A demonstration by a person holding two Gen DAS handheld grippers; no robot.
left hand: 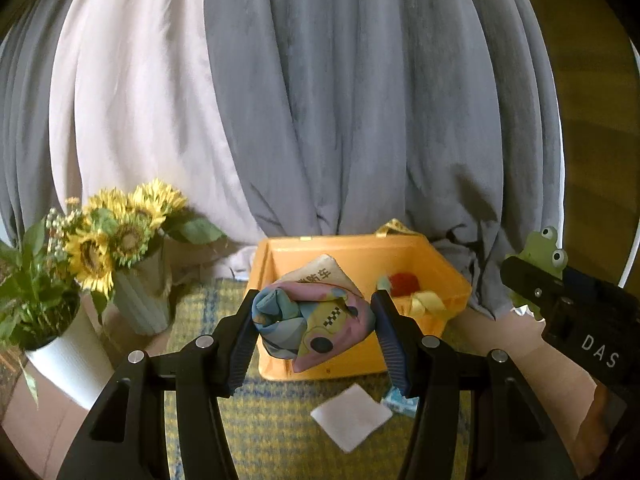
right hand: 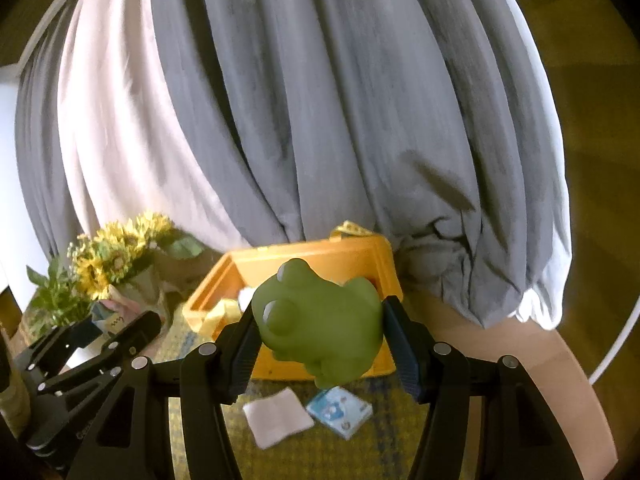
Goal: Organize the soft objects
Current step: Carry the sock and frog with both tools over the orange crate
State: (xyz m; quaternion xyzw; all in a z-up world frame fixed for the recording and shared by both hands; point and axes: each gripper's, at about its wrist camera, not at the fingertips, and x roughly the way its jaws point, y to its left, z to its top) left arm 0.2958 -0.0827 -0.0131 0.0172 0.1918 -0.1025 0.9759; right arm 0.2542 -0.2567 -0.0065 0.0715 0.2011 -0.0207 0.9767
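Note:
My left gripper (left hand: 314,330) is shut on a patterned pink, blue and yellow soft pouch (left hand: 316,318), held above the near edge of an orange bin (left hand: 444,268). The bin holds a beige pouch (left hand: 320,274), a red item (left hand: 404,282) and yellow ribbon (left hand: 426,302). My right gripper (right hand: 320,336) is shut on a green frog toy (right hand: 320,322), held in front of the orange bin (right hand: 280,264). The frog also shows at the right of the left wrist view (left hand: 540,256). A white folded cloth (left hand: 352,416) (right hand: 278,416) and a blue-white packet (right hand: 340,410) lie on the mat before the bin.
A vase of sunflowers (left hand: 120,248) and a white potted plant (left hand: 52,320) stand at the left. Grey and pale curtains (left hand: 320,100) hang behind the bin. A yellow-blue woven mat (left hand: 272,432) covers the wooden table (right hand: 540,380).

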